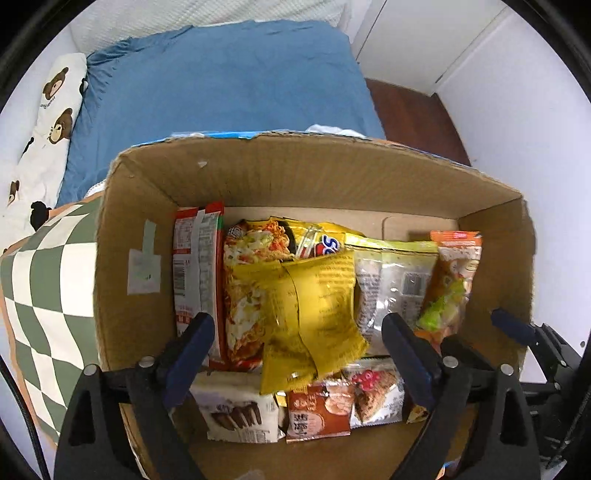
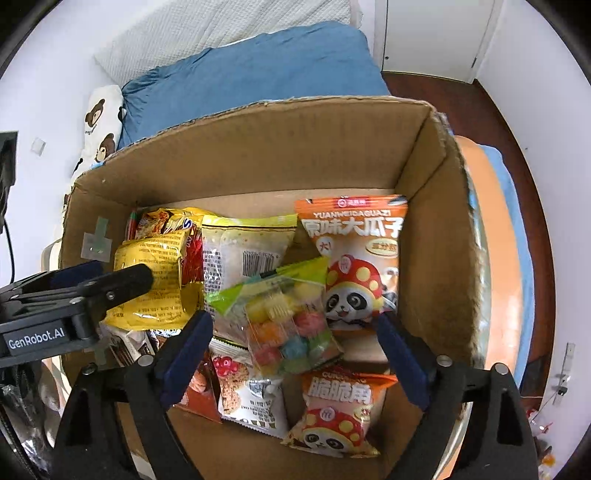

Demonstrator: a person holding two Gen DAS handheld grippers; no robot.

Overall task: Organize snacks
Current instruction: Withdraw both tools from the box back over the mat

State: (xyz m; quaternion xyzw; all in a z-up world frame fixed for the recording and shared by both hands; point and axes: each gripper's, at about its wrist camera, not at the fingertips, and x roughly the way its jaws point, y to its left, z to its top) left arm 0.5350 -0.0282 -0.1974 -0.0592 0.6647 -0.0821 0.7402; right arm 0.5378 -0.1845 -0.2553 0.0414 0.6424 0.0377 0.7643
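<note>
Both jaws apart above the packed cardboard box (image 2: 258, 147), bare floor only along its far wall.

A home bedroom: blue-sheeted bed (image 1: 221, 81), bear-print pillow (image 1: 48, 122), white closet doors (image 2: 436, 33).

An open cardboard box (image 2: 258, 155) holds the snacks. Noodle packets (image 1: 255, 291) stand on edge at its left, a crumpled yellow packet (image 1: 314, 306) leaning across them. A clear bag of coloured candies (image 2: 288, 325) lies tilted over an orange panda-printed bag (image 2: 354, 258); smaller packets (image 2: 340, 410) lie flat in front.
</note>
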